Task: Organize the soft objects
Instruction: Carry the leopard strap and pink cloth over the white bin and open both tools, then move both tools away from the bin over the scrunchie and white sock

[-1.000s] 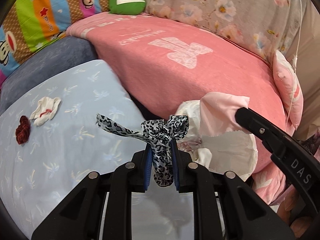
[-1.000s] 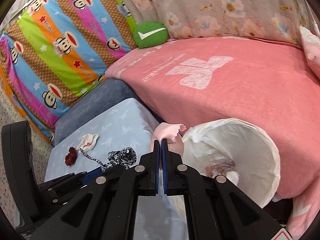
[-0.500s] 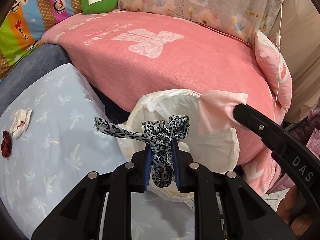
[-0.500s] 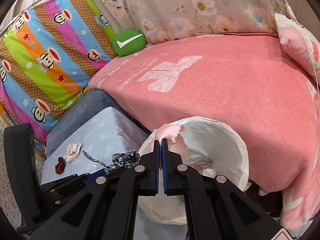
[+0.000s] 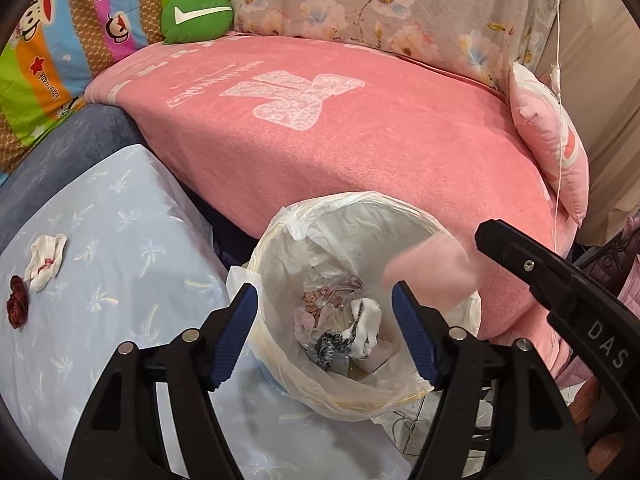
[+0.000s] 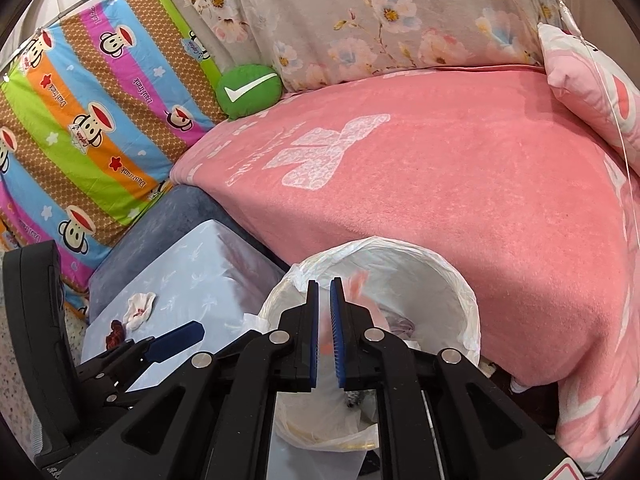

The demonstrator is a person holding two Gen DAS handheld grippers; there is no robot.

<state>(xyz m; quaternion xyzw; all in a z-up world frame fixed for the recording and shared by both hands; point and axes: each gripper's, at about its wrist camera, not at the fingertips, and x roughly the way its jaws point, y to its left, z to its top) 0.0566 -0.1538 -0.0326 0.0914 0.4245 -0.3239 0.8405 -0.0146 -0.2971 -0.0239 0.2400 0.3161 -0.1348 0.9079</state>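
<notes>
A bin lined with a white bag stands between the pale blue cushion and the pink bed. The leopard-print scarf lies at its bottom among other small cloths. My left gripper hovers over the bin, jaws opening wide, with nothing between them. My right gripper is also over the bin, jaws opening a narrow gap. The pink cloth is a blur just past its fingers, loose and dropping; in the left wrist view the pink cloth hangs over the bin's right rim. A white sock and a dark red scrunchie lie on the blue cushion.
The pale blue cushion is left of the bin, the pink blanket behind it. A green tick cushion, a floral pillow, a pink pillow and a striped monkey quilt ring the bed. A thin white cord hangs at right.
Both grippers came over the bin. The left jaws opened and the leopard scarf fell into the bin. The right jaws parted slightly and the pink cloth slipped out.
</notes>
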